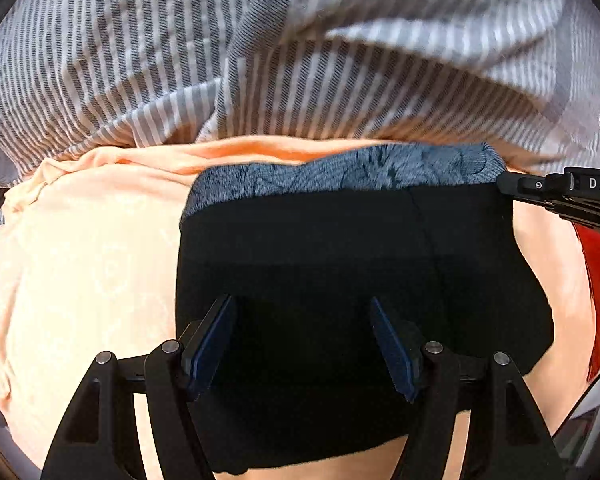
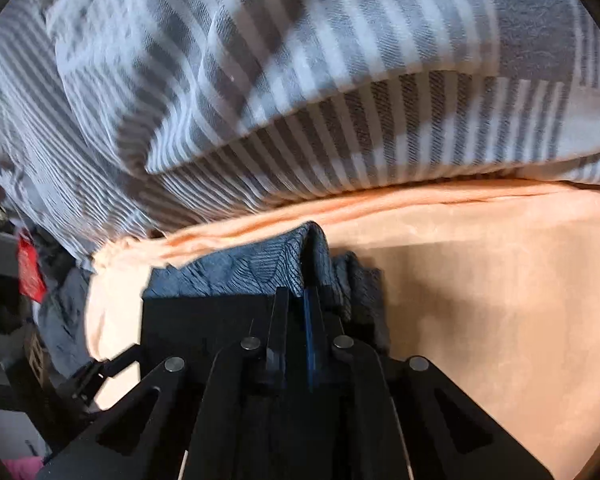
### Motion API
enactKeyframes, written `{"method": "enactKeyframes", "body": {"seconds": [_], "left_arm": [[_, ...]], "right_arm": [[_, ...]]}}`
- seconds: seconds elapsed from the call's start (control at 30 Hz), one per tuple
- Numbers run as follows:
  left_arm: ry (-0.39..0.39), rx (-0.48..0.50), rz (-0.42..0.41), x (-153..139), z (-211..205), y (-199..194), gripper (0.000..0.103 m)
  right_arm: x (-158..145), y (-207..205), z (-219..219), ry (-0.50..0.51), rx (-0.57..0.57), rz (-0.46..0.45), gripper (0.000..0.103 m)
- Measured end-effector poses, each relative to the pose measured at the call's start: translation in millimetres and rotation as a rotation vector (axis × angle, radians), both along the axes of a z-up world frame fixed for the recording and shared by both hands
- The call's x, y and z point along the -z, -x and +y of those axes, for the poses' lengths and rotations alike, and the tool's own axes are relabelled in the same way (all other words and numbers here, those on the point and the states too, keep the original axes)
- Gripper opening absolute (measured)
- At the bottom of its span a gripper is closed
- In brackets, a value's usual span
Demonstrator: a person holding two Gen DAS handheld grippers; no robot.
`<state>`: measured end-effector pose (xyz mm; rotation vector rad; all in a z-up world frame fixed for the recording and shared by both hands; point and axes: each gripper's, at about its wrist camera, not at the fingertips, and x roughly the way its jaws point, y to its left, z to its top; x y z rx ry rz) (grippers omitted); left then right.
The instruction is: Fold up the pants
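Black pants (image 1: 340, 280) lying on peach sheet (image 1: 80, 280), grey-blue patterned lining (image 1: 340, 176) showing at far edge. Left gripper (image 1: 302, 344) hovering wide above, gripping nothing. Right gripper (image 2: 300, 300) pinching patterned far edge tight. Reading "DAS" on right gripper body. Striped blanket (image 1: 180, 60) lying beyond.

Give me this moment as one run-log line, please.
task: fold pants | left gripper: open above black pants | right gripper: shut on blue patterned fabric | surface: orange sheet
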<state>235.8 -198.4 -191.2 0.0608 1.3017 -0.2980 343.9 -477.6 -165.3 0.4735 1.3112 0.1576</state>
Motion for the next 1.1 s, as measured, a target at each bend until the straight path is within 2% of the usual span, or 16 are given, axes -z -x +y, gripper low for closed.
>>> {"method": "enactKeyframes", "body": {"seconds": [0.2,0.4,0.53,0.67,0.73,0.8,0.87,0.97,1.1], "left_arm": [[-0.011,0.072,0.035,17.7,-9.6,9.0,0.07],[-0.017,0.08,0.027,29.3,-17.0,17.0,0.07],[-0.015,0.079,0.02,30.8,-18.8,18.9,0.07],[-0.013,0.075,0.009,34.0,-20.6,20.5,0.07],[-0.015,0.07,0.006,34.4,-21.0,21.7,0.07],[-0.016,0.064,0.009,35.6,-21.8,21.5,0.07],[-0.017,0.061,0.014,35.8,-22.0,21.7,0.071],[-0.016,0.066,0.022,38.3,-24.3,22.8,0.071],[-0.027,0.077,0.014,33.0,-23.3,26.7,0.071]], "right_arm": [[12.9,20.3,-17.1,-0.024,0.059,0.061,0.004],[20.3,29.3,-12.7,-0.003,0.068,0.082,0.004],[19.4,43.9,-13.6,0.075,0.087,0.138,0.004],[-11.8,65.4,-8.0,0.063,0.084,0.063,0.005],[-28.4,75.1,1.0,0.019,0.077,0.015,0.005],[-33.8,80.4,14.5,-0.006,0.044,0.008,0.005],[-28.6,84.9,27.0,-0.006,0.013,0.029,0.005],[-4.3,95.3,38.4,0.036,-0.016,0.112,0.005],[4.5,109.9,36.1,0.037,0.0,0.091,0.004]]}}
